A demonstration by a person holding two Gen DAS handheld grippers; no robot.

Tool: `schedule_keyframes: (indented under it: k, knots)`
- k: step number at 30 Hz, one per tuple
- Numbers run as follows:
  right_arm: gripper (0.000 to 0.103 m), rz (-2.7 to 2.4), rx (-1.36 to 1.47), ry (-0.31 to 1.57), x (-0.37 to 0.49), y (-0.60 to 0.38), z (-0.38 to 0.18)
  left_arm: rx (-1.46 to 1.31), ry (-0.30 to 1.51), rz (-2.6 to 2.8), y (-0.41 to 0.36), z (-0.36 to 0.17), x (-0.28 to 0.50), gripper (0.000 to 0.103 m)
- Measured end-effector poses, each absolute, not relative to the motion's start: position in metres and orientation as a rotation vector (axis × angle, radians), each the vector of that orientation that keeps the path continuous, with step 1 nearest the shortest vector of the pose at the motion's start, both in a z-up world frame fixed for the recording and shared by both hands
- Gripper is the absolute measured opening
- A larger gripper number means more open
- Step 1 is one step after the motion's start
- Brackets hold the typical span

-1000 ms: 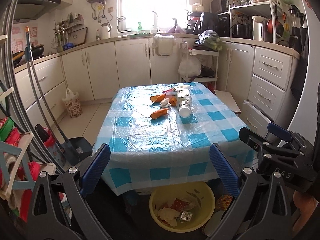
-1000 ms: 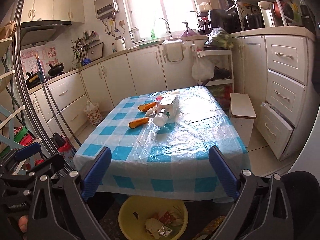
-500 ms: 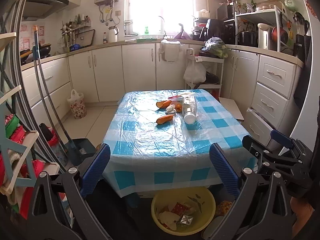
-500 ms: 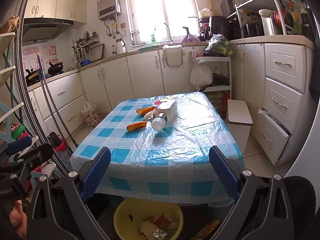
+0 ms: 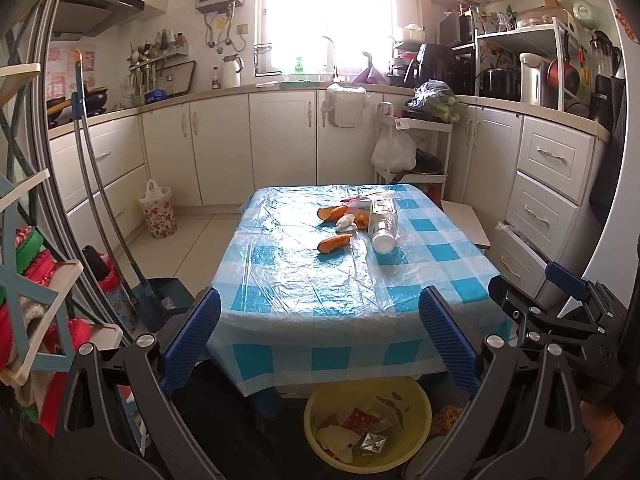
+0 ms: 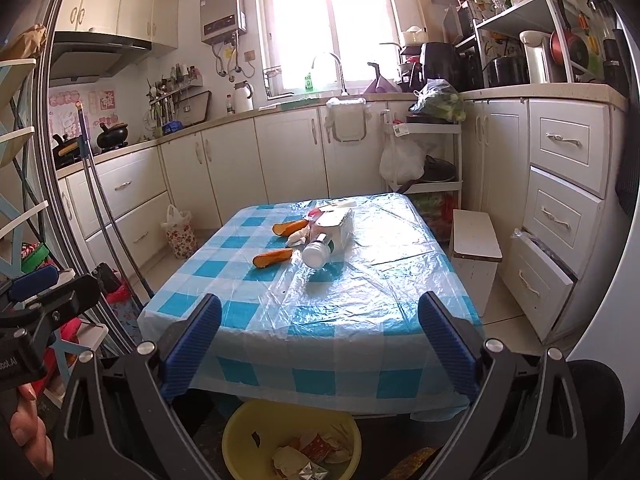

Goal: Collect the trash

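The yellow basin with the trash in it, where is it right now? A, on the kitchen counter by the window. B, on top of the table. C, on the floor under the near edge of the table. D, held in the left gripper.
C: the yellow basin sits on the floor beneath the near edge of the table, with wrappers inside it, and both grippers are open and empty.
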State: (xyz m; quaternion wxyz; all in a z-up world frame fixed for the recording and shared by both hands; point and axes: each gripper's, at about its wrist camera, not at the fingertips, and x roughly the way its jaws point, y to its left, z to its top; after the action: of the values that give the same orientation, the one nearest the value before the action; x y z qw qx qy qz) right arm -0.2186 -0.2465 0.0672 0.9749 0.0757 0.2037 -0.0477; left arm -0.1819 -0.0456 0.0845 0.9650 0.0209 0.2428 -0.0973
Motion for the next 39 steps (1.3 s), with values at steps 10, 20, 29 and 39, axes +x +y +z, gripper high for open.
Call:
schedule_keyframes:
  k: [10, 20, 29, 39]
  knots:
    - [0.094, -0.099, 0.157, 0.406, -0.2196, -0.2471, 0.0688, 0.043, 0.490, -0.195, -0.0453, 0.0852, -0.1829, 0.096]
    - [0.095, -0.099, 0.157, 0.408, -0.2196, -0.2476, 0.0688, 0.043, 0.492, -0.195, -0.0457, 0.0854, -0.1832, 0.096]
    - [0.095, -0.100, 0.156, 0.407, -0.2200, -0.2472, 0.0689, 0.045, 0.496, -0.197, -0.0458, 0.0853, -0.1847, 0.096]
    - [0.096, -0.098, 0.153, 0.412, -0.2200, -0.2465, 0.0676, 0.050, 0.509, -0.202, -0.0462, 0.0823, -0.1864, 0.096]
